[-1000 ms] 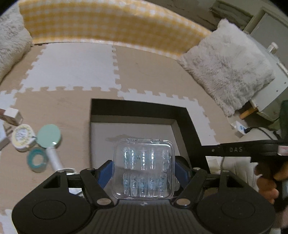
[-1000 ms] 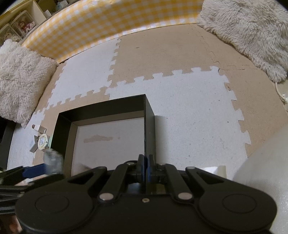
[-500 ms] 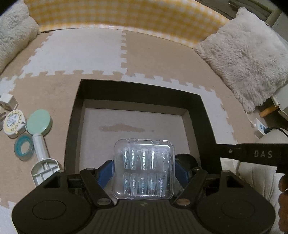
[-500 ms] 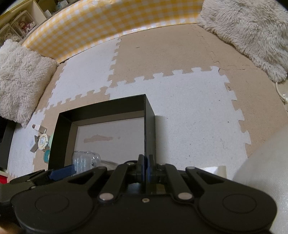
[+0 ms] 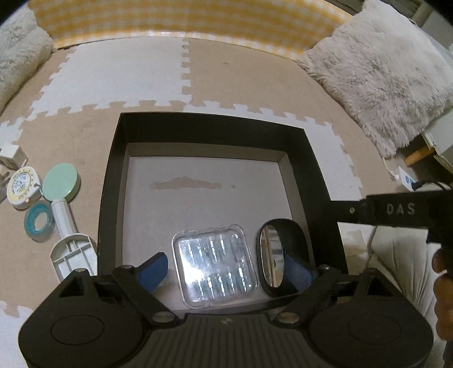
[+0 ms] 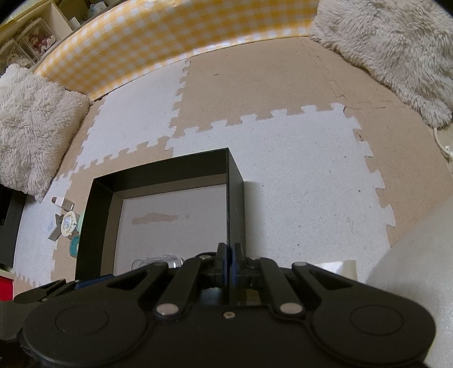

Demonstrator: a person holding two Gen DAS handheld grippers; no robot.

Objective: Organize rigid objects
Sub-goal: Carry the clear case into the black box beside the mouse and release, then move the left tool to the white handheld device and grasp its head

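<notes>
A clear plastic case (image 5: 216,267) of small nail tips lies flat on the grey floor of the black box (image 5: 209,127), near its front edge. My left gripper (image 5: 226,263) hangs over it with its jaws opening; the blue pads (image 5: 154,267) stand apart from the case on both sides. A black-rimmed oval mirror (image 5: 274,257) stands in the box by the right pad. My right gripper (image 6: 230,254) is shut on the box's right wall (image 6: 235,203). From that side the case (image 6: 158,260) just peeks out.
Left of the box on the foam mat lie a cream round tape measure (image 5: 21,188), a mint round mirror on a white handle (image 5: 61,184), a teal tape roll (image 5: 38,223) and a white plug (image 5: 11,154). Fluffy cushions (image 5: 382,70) and a yellow checked wall (image 5: 184,17) border the mat.
My left gripper moved in over the box, sank a little, and its jaws spread. The clear case left the pads and now lies on the box floor. The right gripper kept still.
</notes>
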